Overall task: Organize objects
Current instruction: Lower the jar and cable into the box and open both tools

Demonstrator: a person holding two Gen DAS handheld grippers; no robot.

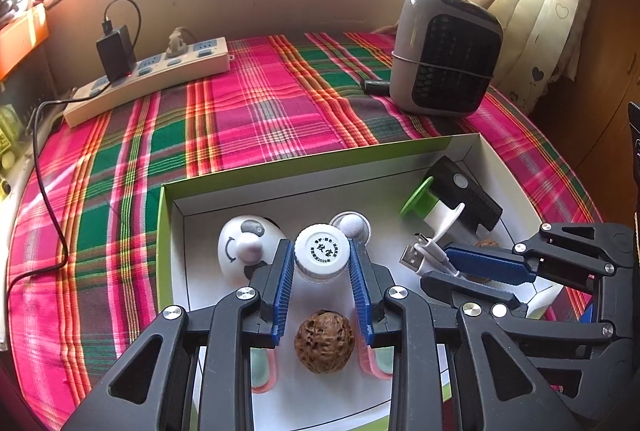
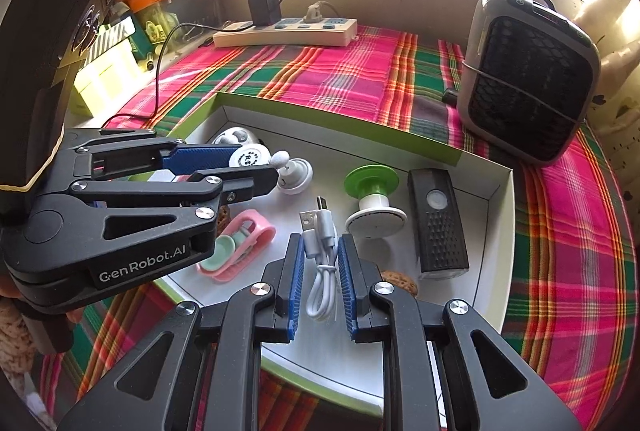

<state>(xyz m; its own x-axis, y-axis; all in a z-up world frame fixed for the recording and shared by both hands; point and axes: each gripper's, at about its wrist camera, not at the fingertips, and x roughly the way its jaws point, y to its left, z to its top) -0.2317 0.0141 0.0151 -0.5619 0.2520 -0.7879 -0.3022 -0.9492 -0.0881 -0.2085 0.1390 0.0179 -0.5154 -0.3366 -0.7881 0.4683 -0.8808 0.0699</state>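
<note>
Ribbed blue fingers [image 1: 282, 291] around round-capped bottle [image 1: 322, 251]

cloth [image 1: 256, 103]: woven plaid lying beyond left tool | box [image 1: 320, 155]: matt card | walnut [image 1: 324, 341]: rough, sitting between pads | cable [image 2: 320, 271]: glossy plastic

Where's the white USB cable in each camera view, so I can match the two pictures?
Left wrist view: USB cable at right of centre, pinched in the right gripper.
Right wrist view: the cable sits bottom centre, between the same gripper's blue pads.
Shared landmark: the green spool, just beyond the cable in both.
</note>
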